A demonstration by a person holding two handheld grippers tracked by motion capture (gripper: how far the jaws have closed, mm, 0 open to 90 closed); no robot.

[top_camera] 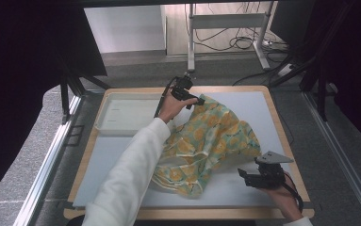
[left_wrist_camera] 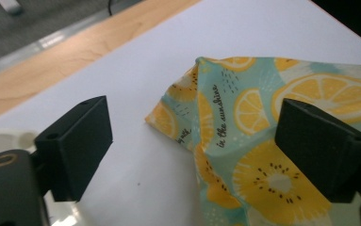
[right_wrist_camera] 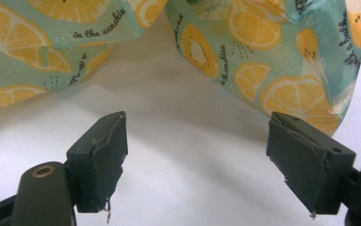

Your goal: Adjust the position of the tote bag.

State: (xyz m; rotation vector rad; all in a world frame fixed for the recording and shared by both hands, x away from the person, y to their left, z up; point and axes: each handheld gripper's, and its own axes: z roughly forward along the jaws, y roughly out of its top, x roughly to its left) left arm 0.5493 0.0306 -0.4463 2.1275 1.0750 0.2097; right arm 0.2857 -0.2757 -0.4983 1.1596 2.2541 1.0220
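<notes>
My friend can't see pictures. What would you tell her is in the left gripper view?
A crumpled teal cloth printed with orange lemon slices lies on a white table mat, one corner pointing away from the camera. The left gripper hangs above it, black jaws wide open, nothing held. A light wooden table edge runs behind.

cloth [top_camera: 211, 136]: teal, orange citrus-slice print | tray [top_camera: 103, 115]: white | table [top_camera: 258, 101]: white, wood-edged

Soft printed cloth [top_camera: 206, 141] (matt); wood-rimmed table [top_camera: 282, 136]
</notes>
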